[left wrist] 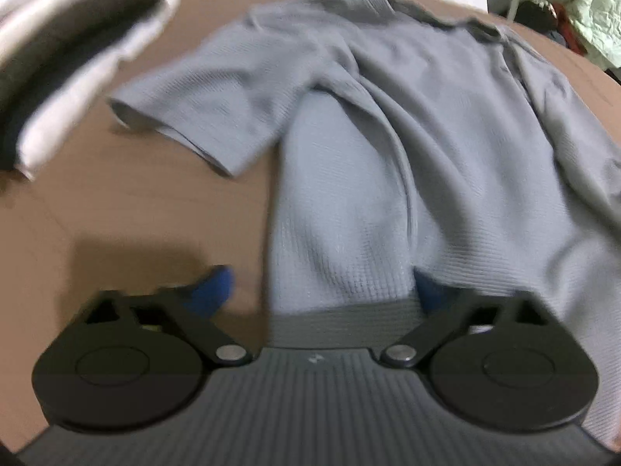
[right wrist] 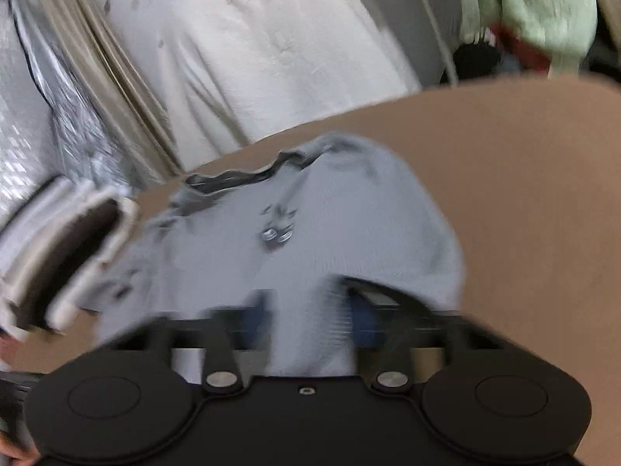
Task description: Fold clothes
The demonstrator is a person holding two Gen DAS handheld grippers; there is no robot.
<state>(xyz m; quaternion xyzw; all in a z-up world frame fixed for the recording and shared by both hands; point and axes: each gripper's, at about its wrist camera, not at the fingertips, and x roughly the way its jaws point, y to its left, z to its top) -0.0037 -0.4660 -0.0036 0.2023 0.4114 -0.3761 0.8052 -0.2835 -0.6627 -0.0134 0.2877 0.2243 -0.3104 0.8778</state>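
Note:
A grey-blue short-sleeved shirt (left wrist: 388,124) lies spread on the brown table (left wrist: 136,209), collar at the far side, one sleeve out to the left. My left gripper (left wrist: 324,287) is open; its blue fingertips (left wrist: 215,287) straddle the shirt's dark ribbed hem, one on the table, one against the cloth. In the right wrist view the same shirt (right wrist: 310,225) is bunched and blurred. My right gripper (right wrist: 310,318) has its blue pads (right wrist: 365,318) on either side of a fold of the shirt, with cloth between them.
A stack of folded white and dark clothes (left wrist: 66,62) sits at the table's far left and also shows in the right wrist view (right wrist: 66,248). A pale green garment (right wrist: 528,11) and white cloth (right wrist: 279,50) hang beyond the table's edge.

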